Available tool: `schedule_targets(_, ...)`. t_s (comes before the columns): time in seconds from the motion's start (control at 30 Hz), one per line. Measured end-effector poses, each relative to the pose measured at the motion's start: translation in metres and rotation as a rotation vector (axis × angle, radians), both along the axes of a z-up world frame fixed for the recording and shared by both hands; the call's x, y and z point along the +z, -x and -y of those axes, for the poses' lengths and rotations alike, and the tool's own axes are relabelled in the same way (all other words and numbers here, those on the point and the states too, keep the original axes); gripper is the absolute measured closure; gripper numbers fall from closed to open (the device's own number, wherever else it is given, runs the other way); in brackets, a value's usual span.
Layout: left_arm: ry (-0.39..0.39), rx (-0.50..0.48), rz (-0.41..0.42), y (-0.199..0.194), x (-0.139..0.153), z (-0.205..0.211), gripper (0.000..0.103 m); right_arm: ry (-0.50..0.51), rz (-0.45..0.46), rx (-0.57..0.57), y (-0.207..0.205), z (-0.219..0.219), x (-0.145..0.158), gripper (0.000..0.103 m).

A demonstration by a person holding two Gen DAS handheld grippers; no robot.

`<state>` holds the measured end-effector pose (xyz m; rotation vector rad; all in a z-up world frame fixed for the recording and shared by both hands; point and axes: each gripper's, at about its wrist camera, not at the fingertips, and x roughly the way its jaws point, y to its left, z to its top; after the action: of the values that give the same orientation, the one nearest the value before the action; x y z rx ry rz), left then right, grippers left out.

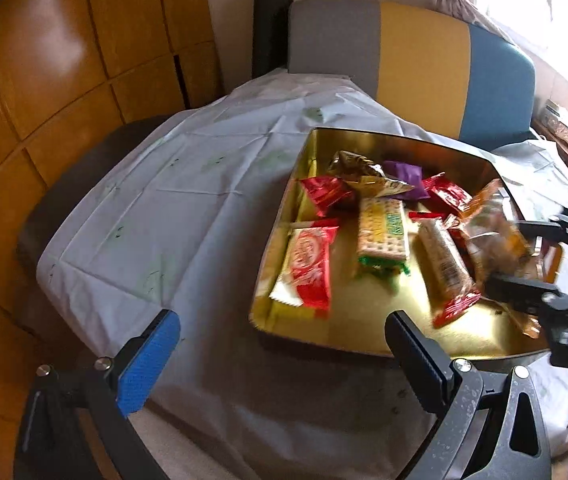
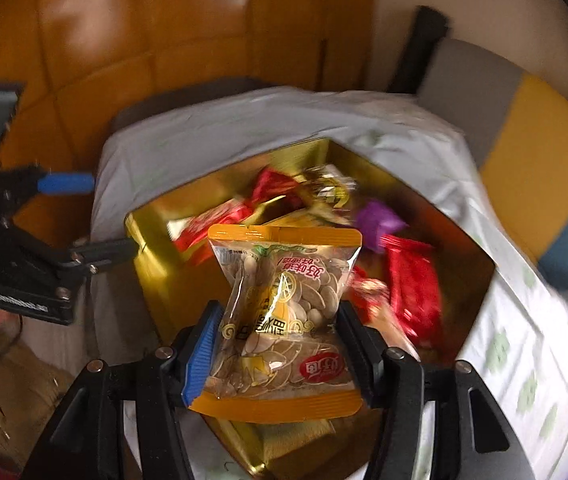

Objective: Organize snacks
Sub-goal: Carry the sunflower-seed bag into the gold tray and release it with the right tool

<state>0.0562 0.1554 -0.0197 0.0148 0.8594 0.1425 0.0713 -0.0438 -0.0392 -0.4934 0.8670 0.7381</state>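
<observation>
A gold tin tray (image 1: 280, 216) sits on the white cloth and holds several wrapped snacks: a red-and-white wafer bar (image 1: 308, 268), a cracker pack (image 1: 382, 234), a red-ended bar (image 1: 448, 268) and a purple candy (image 1: 406, 172). My left gripper (image 1: 280, 356) stands wide open with nothing between its fingers, at the tray's near-left corner. My right gripper (image 2: 278, 344) is shut on an orange-edged seed packet (image 2: 284, 300) and holds it above the tray (image 2: 460, 224). In the left wrist view that packet (image 1: 492, 236) hangs over the tray's right side, held by the right gripper (image 1: 524, 256).
The white tablecloth (image 1: 172, 200) covers a small table with free room left of the tray. A grey, yellow and blue bench back (image 1: 416, 60) stands behind. Wooden panels (image 1: 44, 80) run along the left. A brown bag (image 2: 8, 396) lies low at the left.
</observation>
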Motion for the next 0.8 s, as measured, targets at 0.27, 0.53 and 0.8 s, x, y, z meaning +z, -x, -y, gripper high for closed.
schedule_targets(0.27,-0.02,0.025,0.016,0.012,0.0,-0.015,0.0,0.144,-0.128,0.191,-0.011,-0.048,-0.034,0.043)
schedule_targets(0.53,-0.006,0.04,-0.024,0.012,-0.009,-0.018,0.0,0.099,-0.236,0.118,-0.027,-0.047,-0.048,0.041)
schedule_targets(0.8,0.056,0.03,-0.045,0.011,-0.012,-0.014,0.0,0.027,-0.193,0.03,-0.014,-0.012,-0.031,0.038)
